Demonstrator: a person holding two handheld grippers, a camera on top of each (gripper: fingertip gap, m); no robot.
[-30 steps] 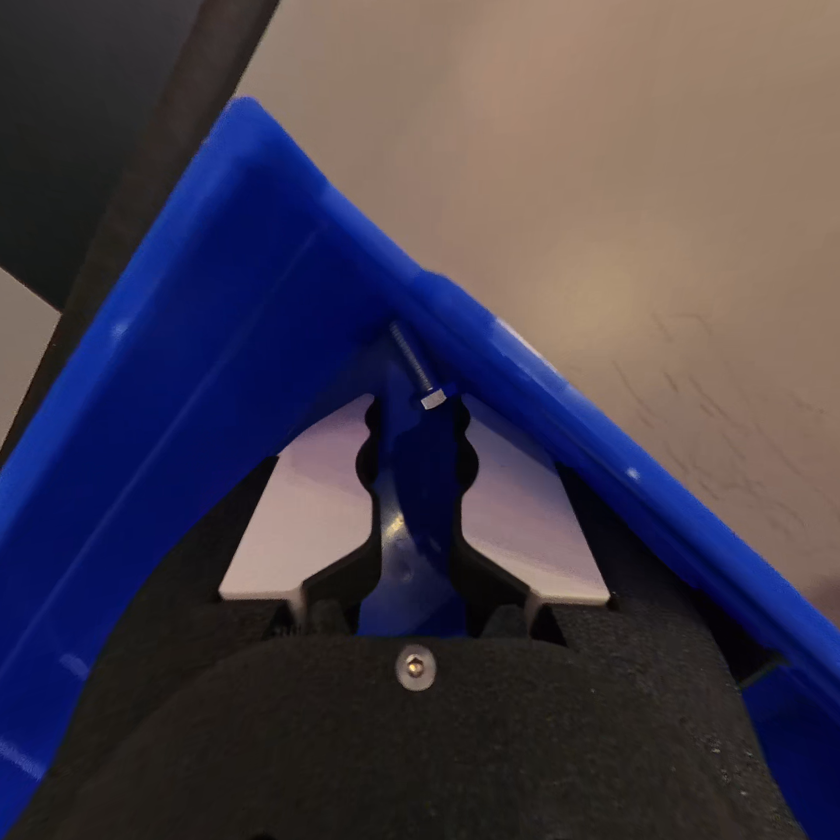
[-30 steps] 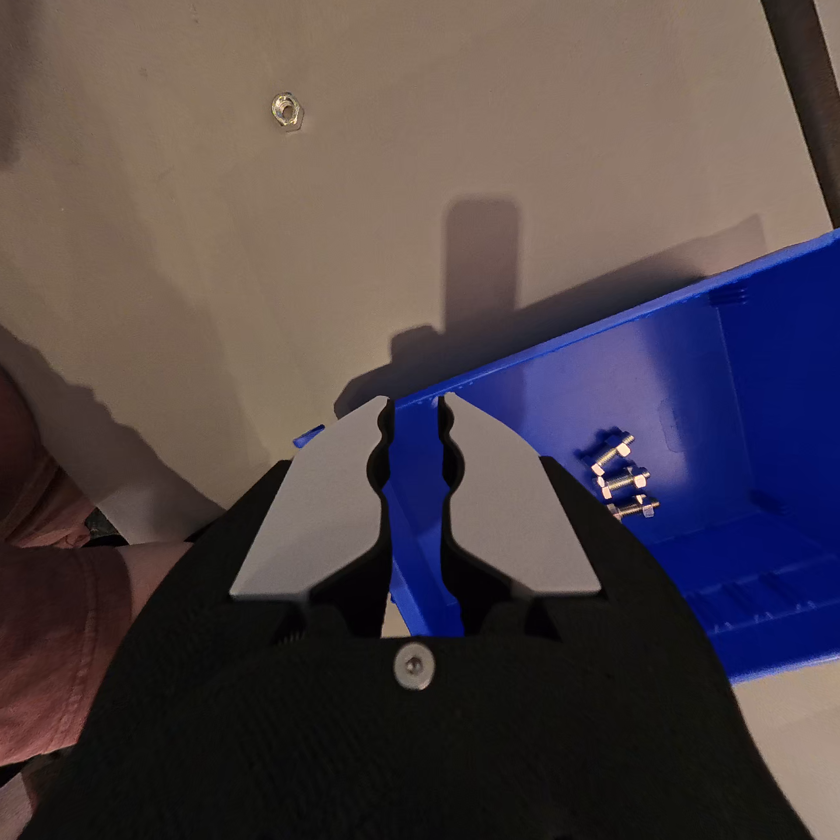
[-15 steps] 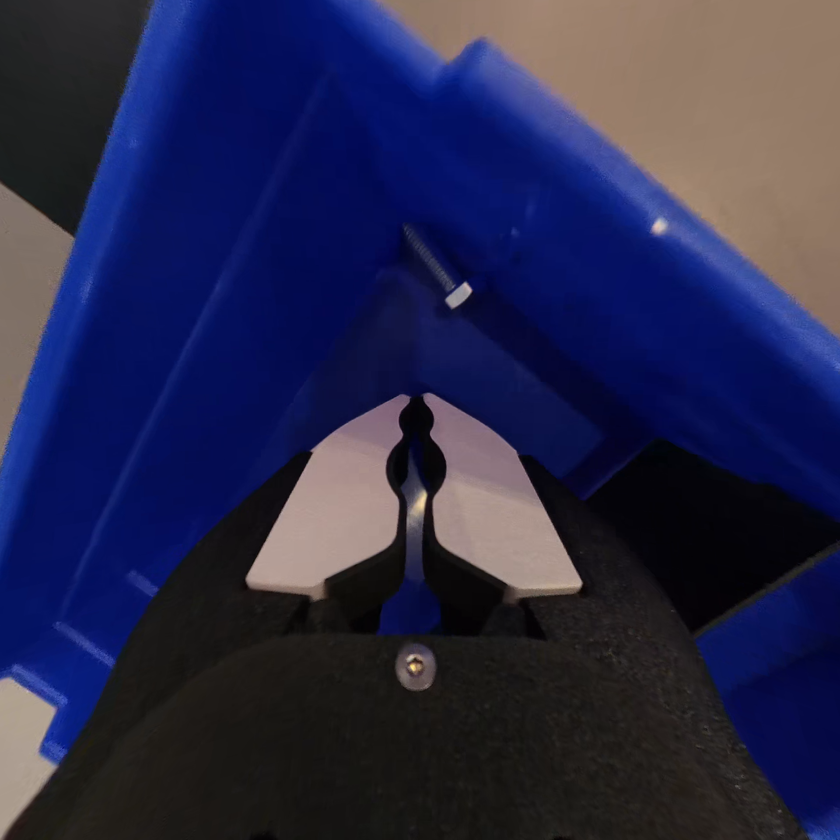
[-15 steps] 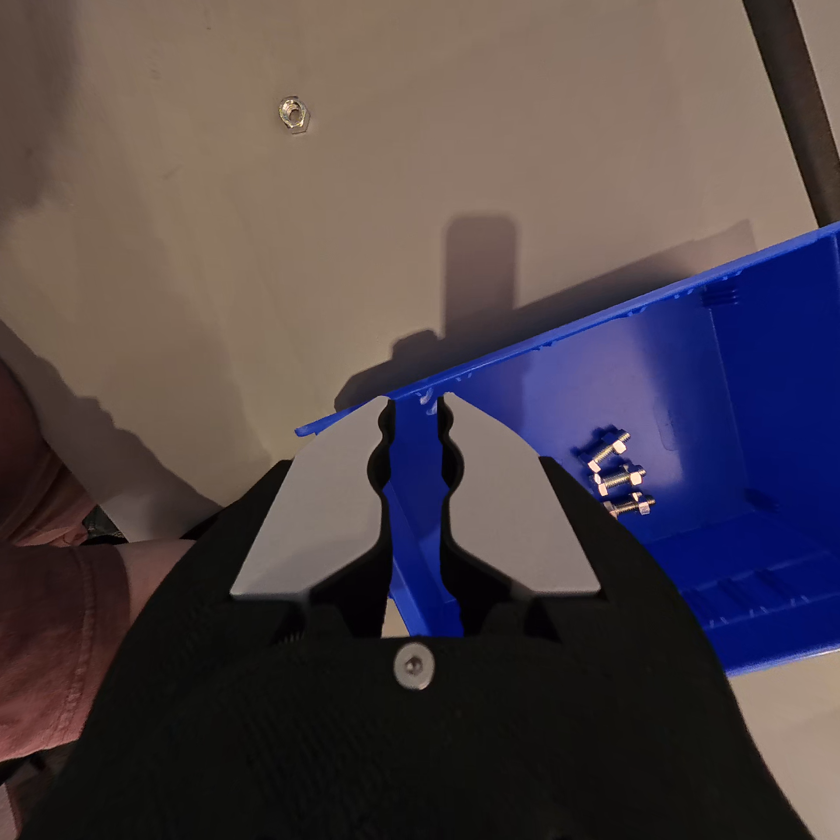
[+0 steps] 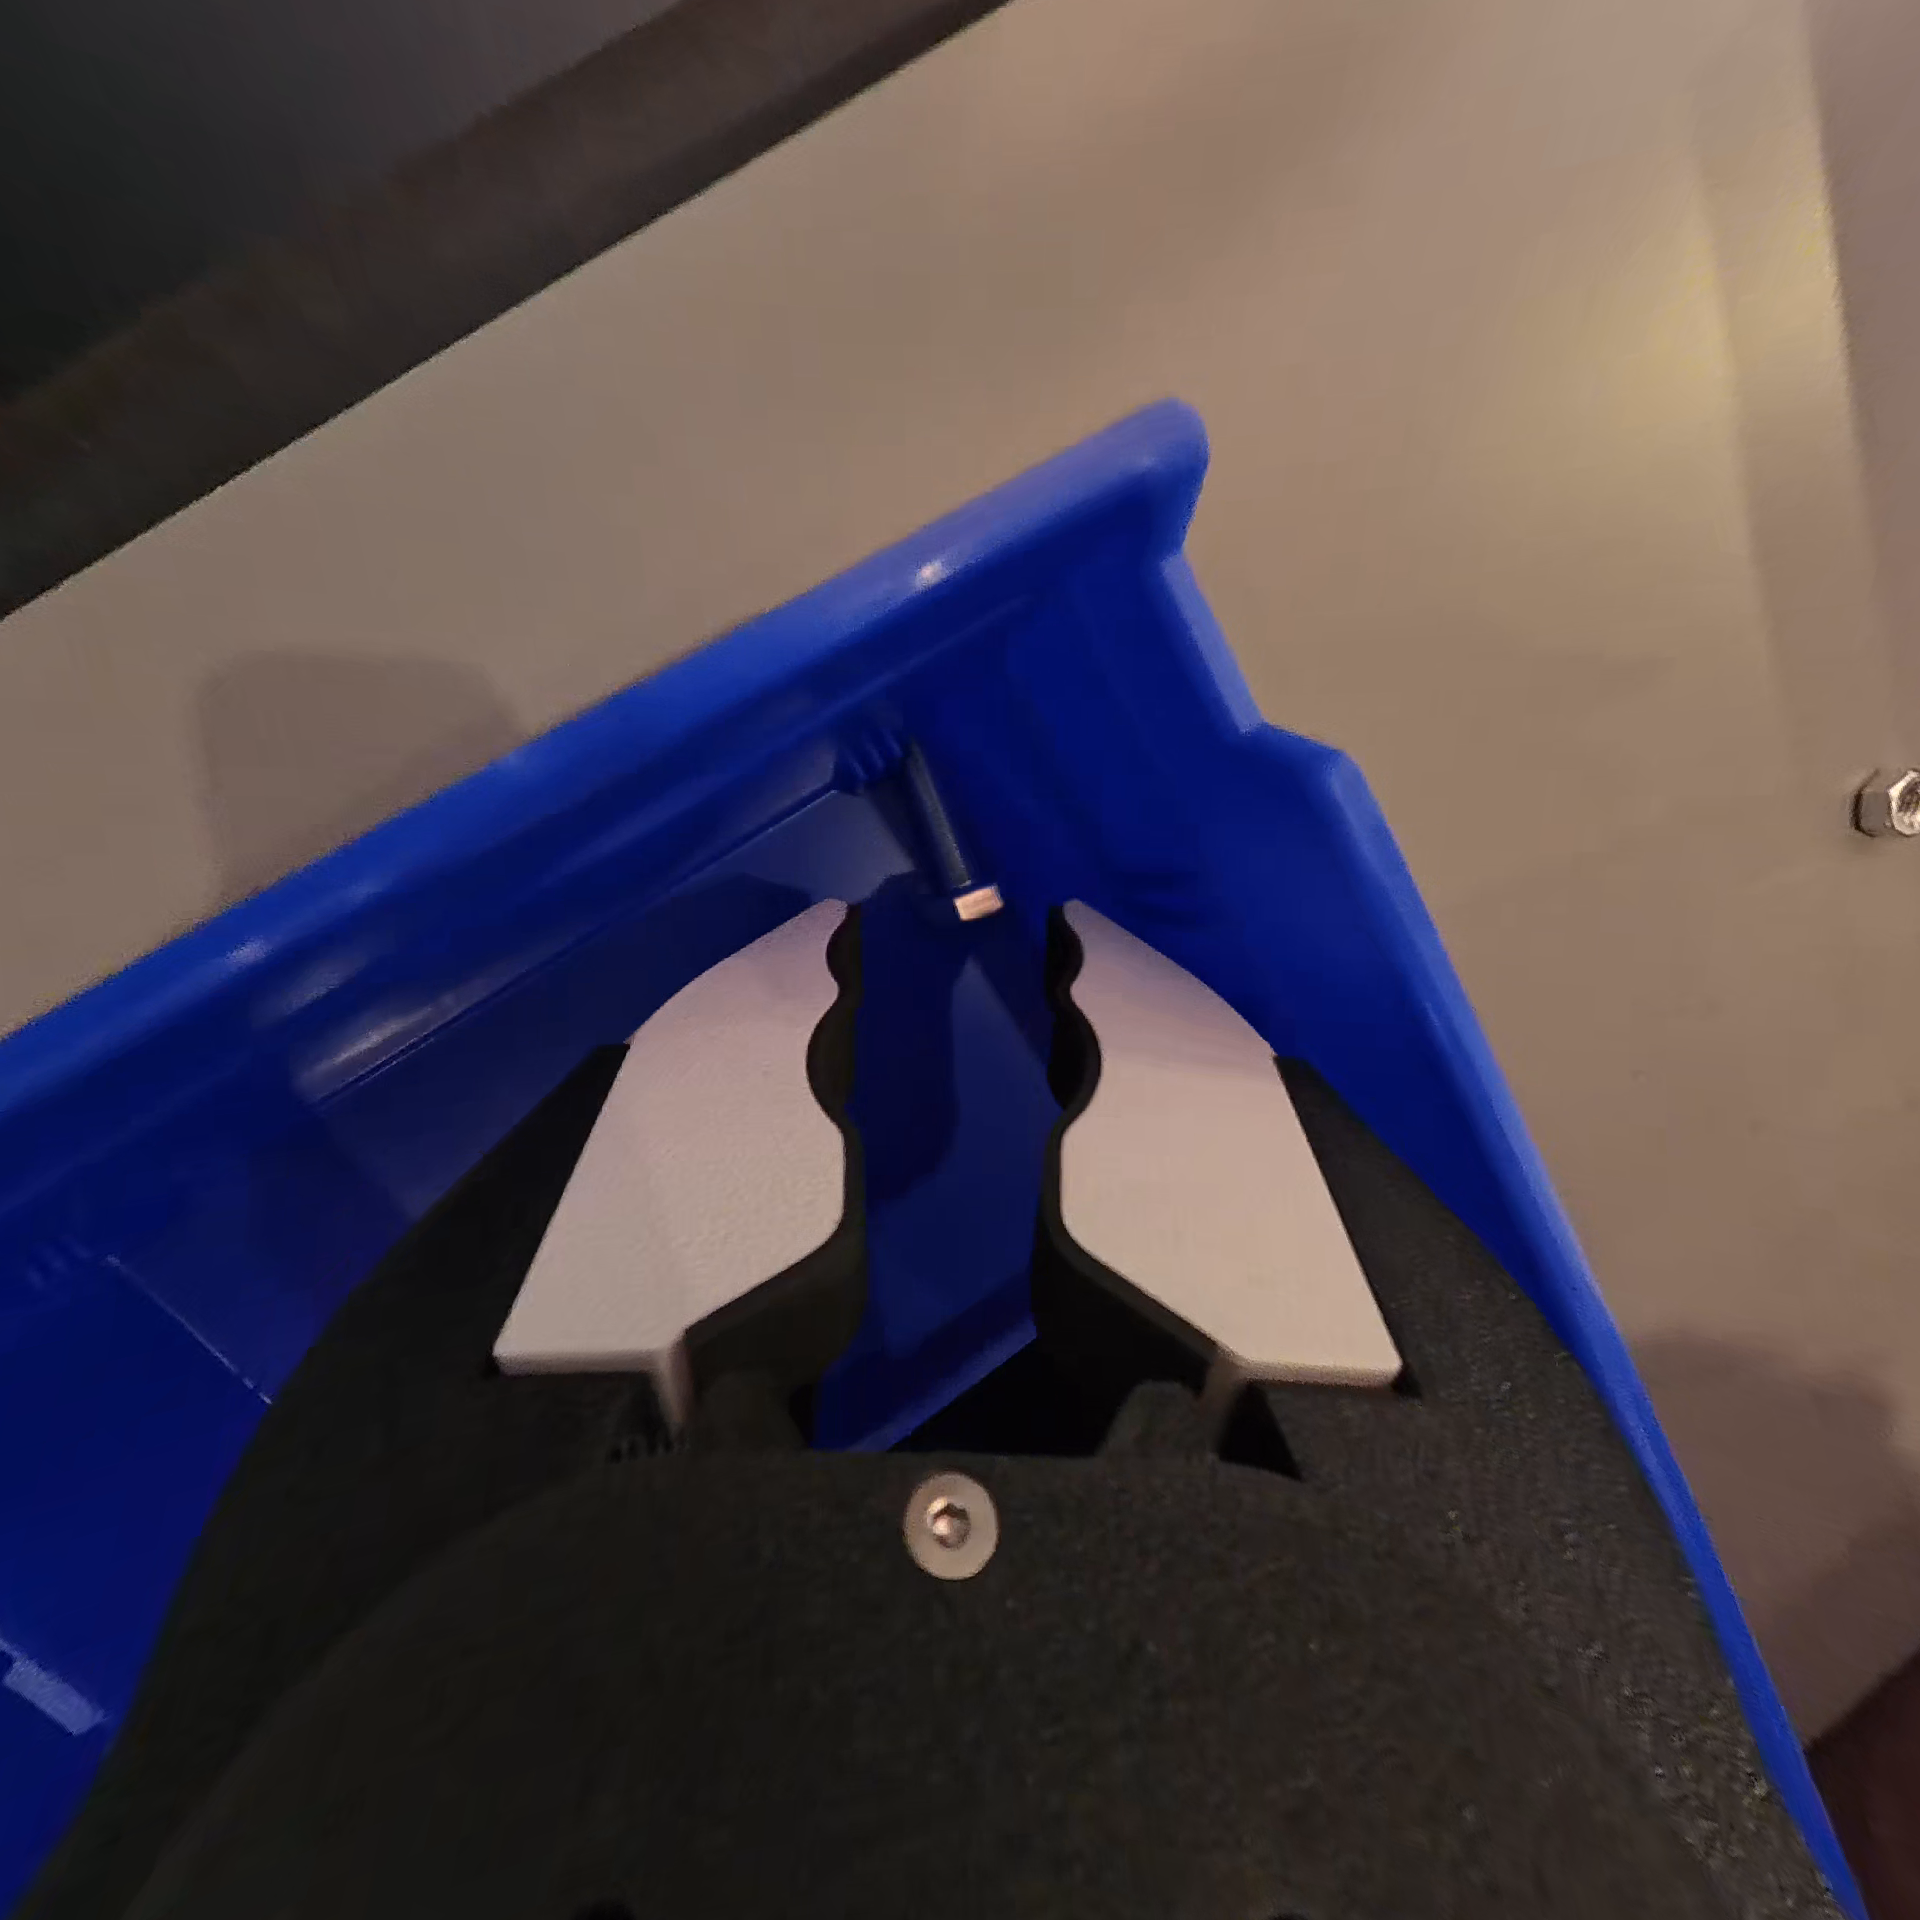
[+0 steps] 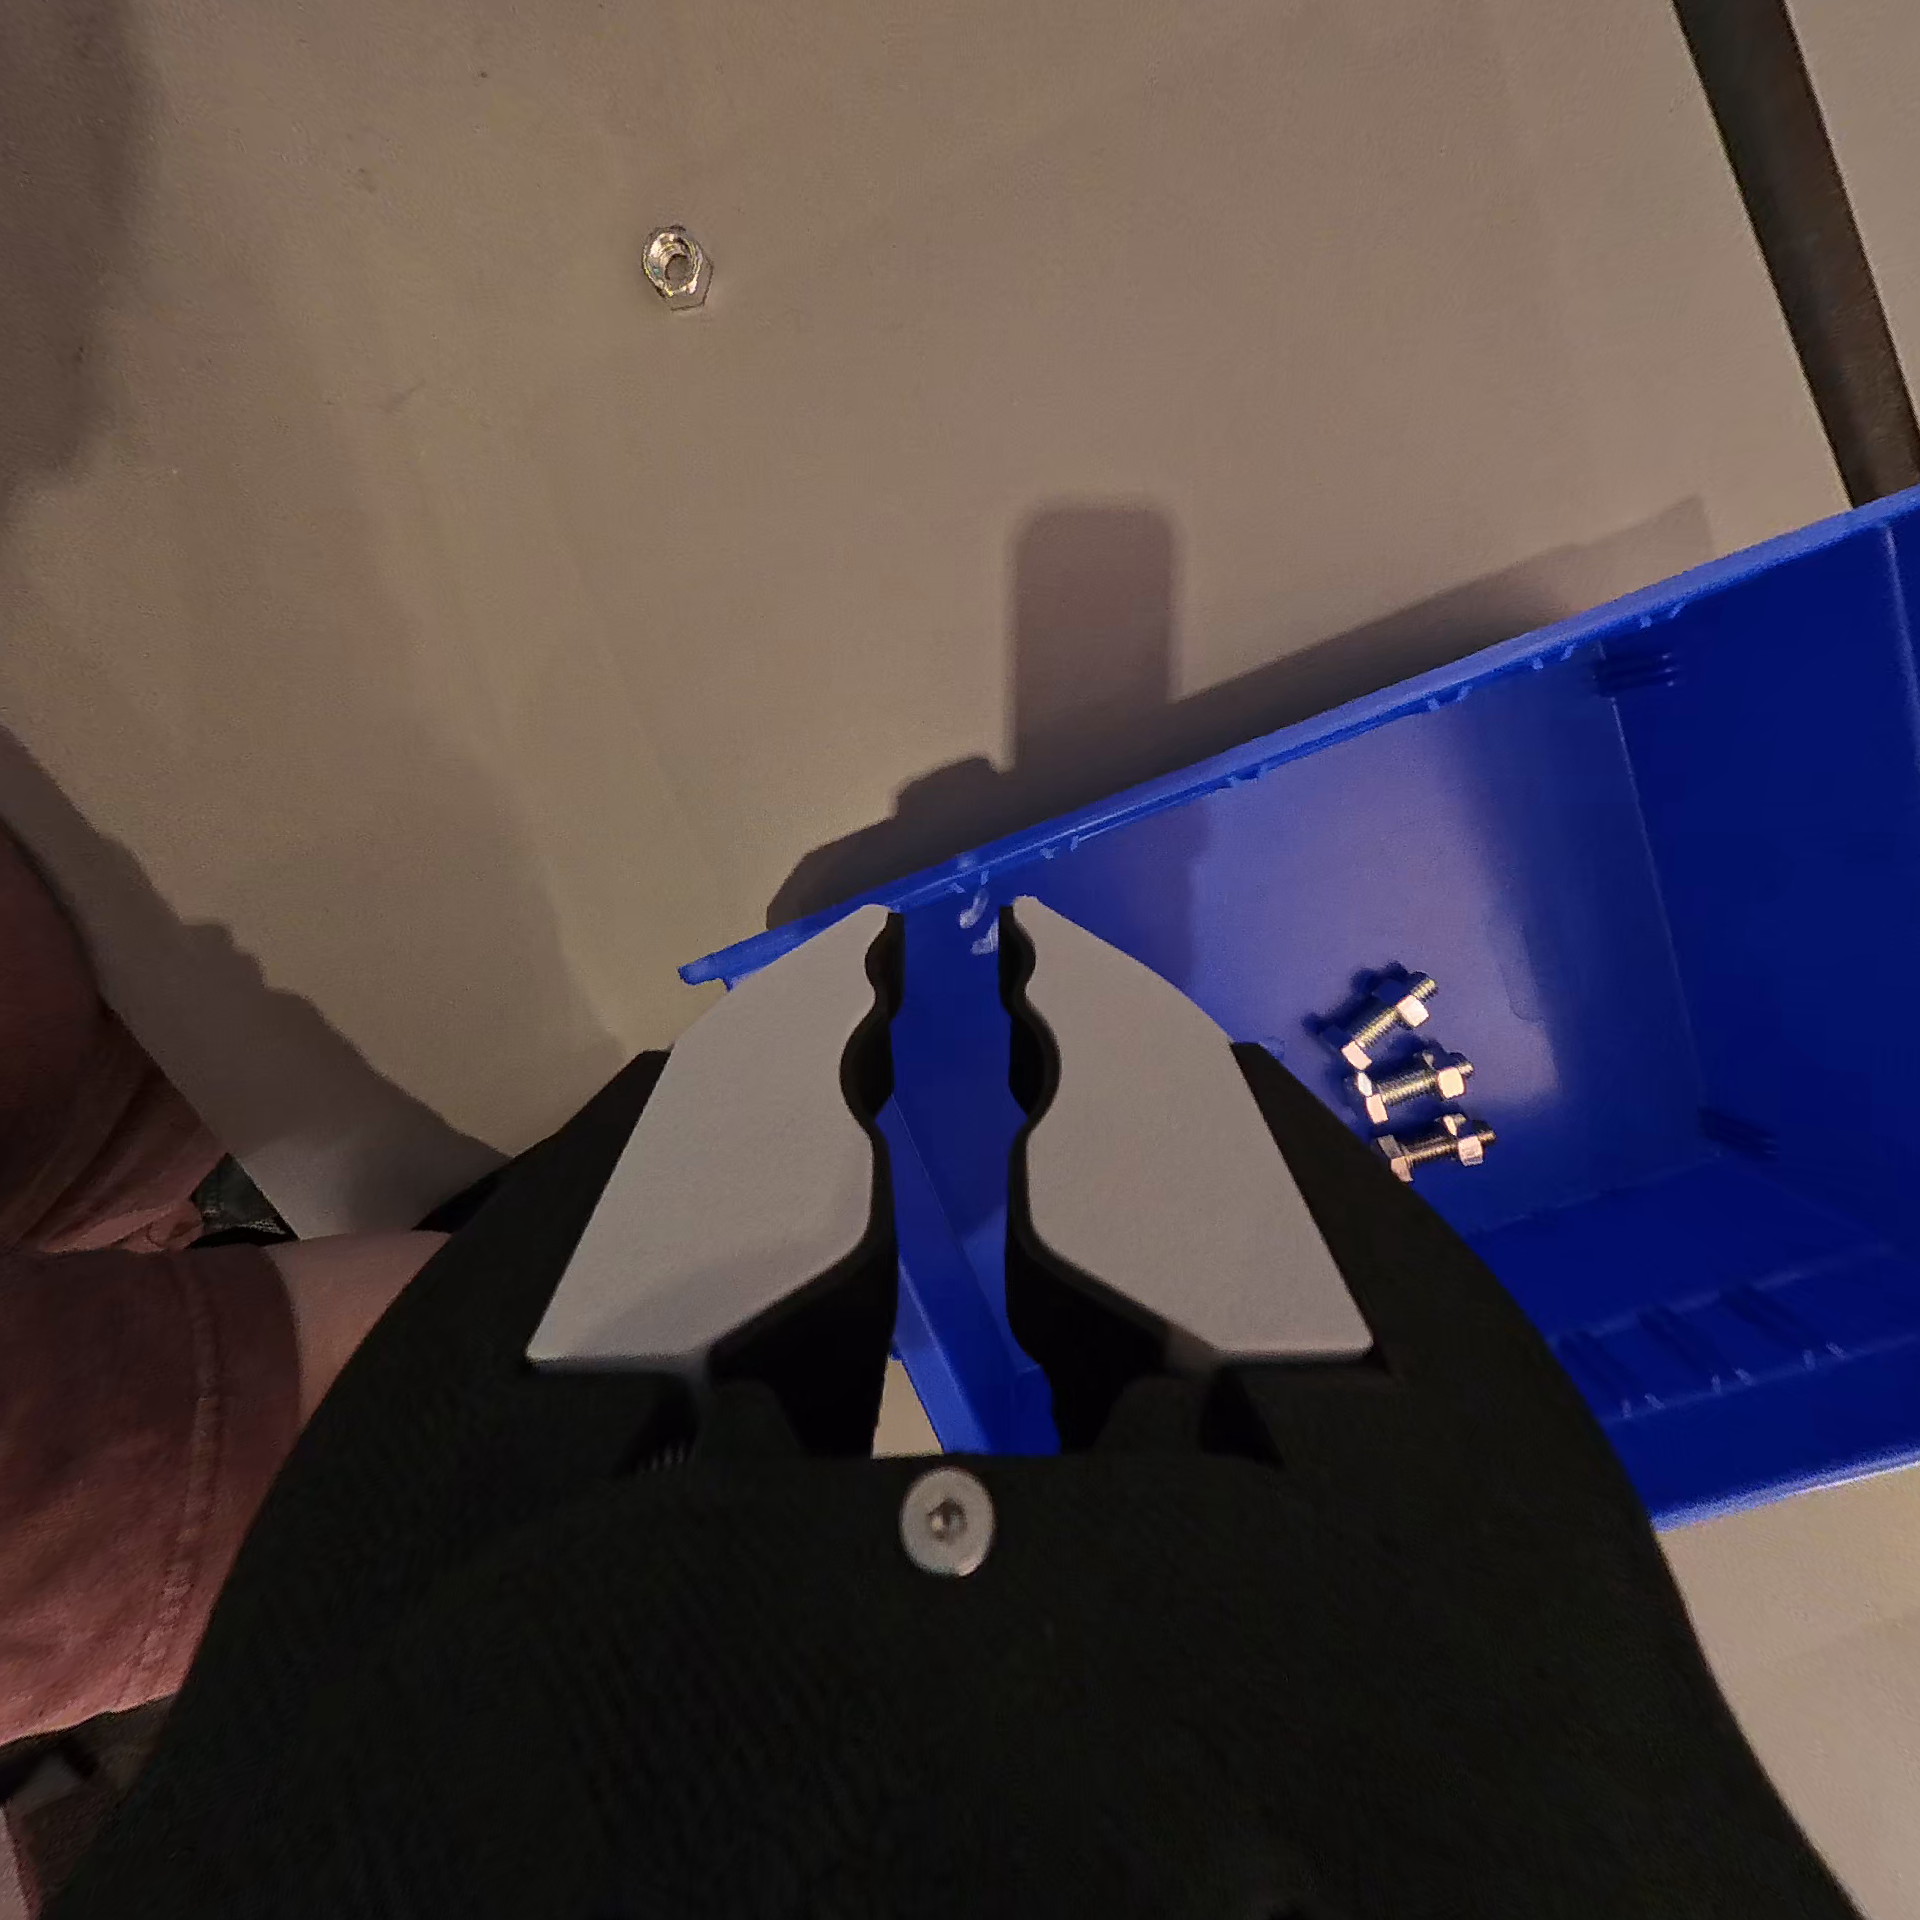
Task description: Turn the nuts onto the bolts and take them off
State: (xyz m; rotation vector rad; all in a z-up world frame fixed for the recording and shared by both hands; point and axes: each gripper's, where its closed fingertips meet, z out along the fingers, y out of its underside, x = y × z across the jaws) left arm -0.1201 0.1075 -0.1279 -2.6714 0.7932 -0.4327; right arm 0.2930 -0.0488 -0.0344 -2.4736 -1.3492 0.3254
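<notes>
Since half a second ago the left gripper point(image 5: 951, 914) has reopened just short of the steel hex-head bolt point(image 5: 948, 840) lodged in the blue plastic bin point(image 5: 582, 810) corner, where closing may push it away, while the right gripper point(image 6: 948, 914) clamps the bin's wall.

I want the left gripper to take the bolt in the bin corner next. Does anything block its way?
No separate object does. The left gripper is open, and the bolt lies just beyond its fingertips. But the bolt sits tight in the corner of the blue bin, whose walls crowd both fingers.
</notes>
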